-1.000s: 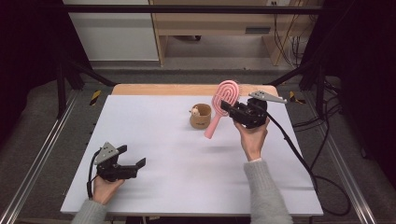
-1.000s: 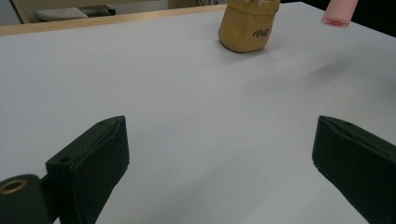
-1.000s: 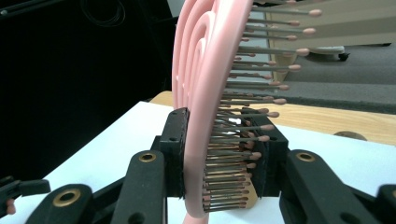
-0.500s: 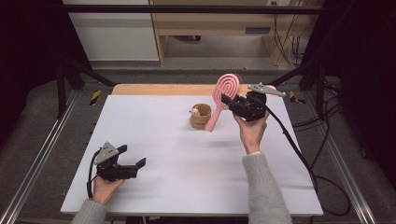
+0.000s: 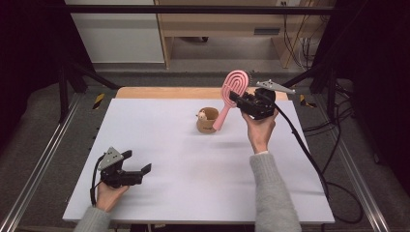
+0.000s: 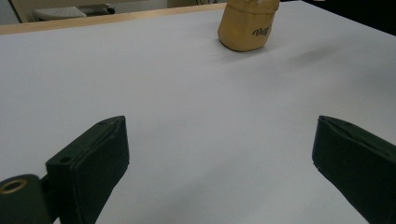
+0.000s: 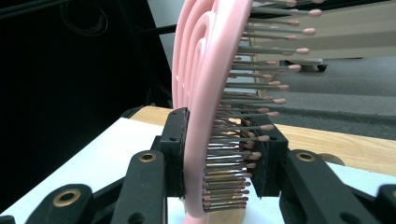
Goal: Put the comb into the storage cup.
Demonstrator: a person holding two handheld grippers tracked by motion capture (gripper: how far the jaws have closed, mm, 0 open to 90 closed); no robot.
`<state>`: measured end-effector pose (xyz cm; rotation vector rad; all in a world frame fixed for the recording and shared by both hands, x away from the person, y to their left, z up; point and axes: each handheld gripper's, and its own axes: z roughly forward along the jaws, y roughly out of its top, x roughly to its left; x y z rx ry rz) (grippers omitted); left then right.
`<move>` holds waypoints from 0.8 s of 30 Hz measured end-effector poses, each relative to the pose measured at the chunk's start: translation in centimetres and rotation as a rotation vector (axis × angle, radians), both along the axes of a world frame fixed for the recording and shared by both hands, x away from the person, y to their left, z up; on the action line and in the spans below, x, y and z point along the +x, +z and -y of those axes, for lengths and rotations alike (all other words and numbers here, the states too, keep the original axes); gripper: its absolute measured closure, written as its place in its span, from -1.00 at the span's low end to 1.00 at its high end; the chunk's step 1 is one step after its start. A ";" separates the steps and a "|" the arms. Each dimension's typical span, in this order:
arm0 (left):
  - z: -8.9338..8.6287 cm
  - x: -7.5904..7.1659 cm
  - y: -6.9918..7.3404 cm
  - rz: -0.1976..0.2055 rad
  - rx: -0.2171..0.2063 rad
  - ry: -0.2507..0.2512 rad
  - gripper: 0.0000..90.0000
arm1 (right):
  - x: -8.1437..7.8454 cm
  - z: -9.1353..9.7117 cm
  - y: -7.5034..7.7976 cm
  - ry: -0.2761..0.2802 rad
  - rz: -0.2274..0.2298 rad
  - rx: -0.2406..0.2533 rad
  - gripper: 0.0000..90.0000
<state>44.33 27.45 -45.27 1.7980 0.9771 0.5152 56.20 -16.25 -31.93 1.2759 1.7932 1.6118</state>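
Right gripper (image 5: pixel 240 100), table's 1 o'clock: jaws clamped on pink hairbrush (image 5: pixel 231 92), lifted, handle angled down toward tan cup (image 5: pixel 207 120) at 12 o'clock. Step, judged: standing brush in cup; next needs handle lowered inside rim. Left gripper (image 5: pixel 138 162), 7 o'clock: jaws apart, empty.

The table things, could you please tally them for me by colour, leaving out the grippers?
Pink: 1, the hairbrush, clamped in the right gripper above the table.
Tan: 1, the small cup, standing on the table.
Total: 2.
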 end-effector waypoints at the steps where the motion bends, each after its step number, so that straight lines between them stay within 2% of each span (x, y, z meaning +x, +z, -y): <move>1: 0.0 0.0 0.0 0.000 -0.004 0.001 -0.92 | 0.1 -0.1 0.1 -0.002 0.002 0.000 0.42; 15: 0.0 0.0 0.0 -0.002 -0.006 -0.002 -0.92 | 1.5 -0.5 0.4 -0.030 -0.003 -0.002 0.42; 24: 0.0 0.1 0.0 -0.003 -0.006 -0.003 -0.92 | 2.2 -0.8 1.0 -0.051 0.009 0.005 0.42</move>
